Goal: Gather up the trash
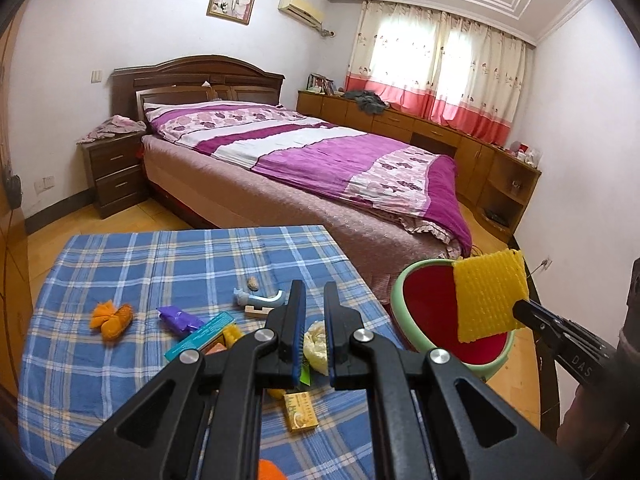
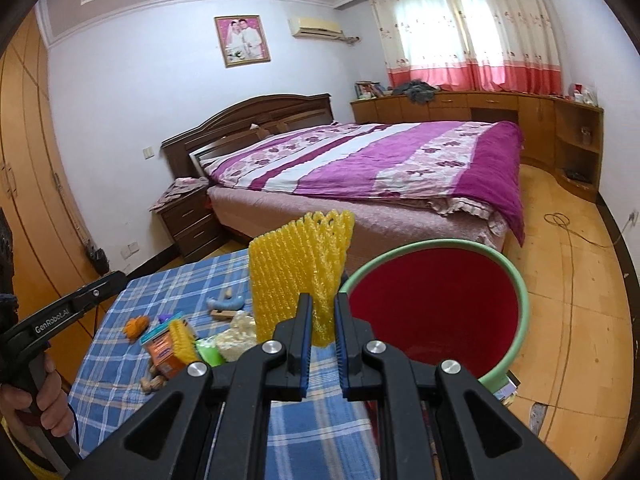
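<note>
Right gripper point(image 2: 320, 332) clamped on yellow foam net point(image 2: 298, 272), held upright mid-frame, bin point(image 2: 516, 280) just to its right. Left gripper point(image 1: 308, 320) parted, empty, over table trash point(image 1: 316, 344) lower center.

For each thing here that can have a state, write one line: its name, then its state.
Right gripper: shut on yellow foam net.
Yellow foam net: held upright, beside the bin.
Left gripper: jaws open, holding nothing.
Bin: open, inside looks bare.
Curtains: drawn.
</note>
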### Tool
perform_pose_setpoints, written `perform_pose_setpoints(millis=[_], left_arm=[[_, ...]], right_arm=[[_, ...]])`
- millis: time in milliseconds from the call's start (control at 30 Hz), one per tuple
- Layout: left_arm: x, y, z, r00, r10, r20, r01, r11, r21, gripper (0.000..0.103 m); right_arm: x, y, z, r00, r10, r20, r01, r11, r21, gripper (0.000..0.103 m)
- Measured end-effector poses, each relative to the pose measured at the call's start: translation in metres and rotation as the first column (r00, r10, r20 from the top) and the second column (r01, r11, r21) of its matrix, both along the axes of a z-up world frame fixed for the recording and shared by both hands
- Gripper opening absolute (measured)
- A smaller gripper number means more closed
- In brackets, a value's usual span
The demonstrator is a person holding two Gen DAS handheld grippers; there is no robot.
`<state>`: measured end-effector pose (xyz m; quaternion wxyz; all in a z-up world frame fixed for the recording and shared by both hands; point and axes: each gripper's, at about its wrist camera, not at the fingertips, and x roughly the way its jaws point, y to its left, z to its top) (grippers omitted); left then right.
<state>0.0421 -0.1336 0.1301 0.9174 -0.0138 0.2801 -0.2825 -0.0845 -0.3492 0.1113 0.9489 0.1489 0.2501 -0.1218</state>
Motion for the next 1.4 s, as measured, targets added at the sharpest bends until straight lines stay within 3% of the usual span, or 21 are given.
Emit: perform_pose_setpoints(millis=[233,400,733,1033,1400], left_arm=[[0.006,0.013,-0.008,0.998,0.025,-0.06,-0.025,1.0,0.001,0.008],[-0.002,0.031,-0.023,0.993,0.04,-0.109,-0.036,0.998,0.042,0.011],[-0.031,0.053,-0.057,0.974,0.038,-0.222,-0.01,0.992,0.124,0.046],[-0.04,0.065,-0.1,0.933,0.089,-0.348,-0.014,0.977,0.213,0.047],[-0.042,0.062,-0.129,0.881,0.042,-0.471,0.038,0.987,0.159,0.047]], right_arm=[[-0.003,-0.011,-0.01,1.0,-0.015,-0.01,0.015,0.999,0.039,0.012],[-0.003,-0.008,-0.013,1.0,-0.014,-0.019,0.015,0.999,0.05,0.012],[-0.015,0.003,-0.012,1.0,-0.011,-0.018,0.012,0.999,0.05,0.012],[-0.024,0.011,-0.012,1.0,-0.002,-0.018,0.003,0.999,0.043,0.012],[-0.024,0.013,-0.011,1.0,-0.003,-0.021,0.004,0.999,0.045,0.012]])
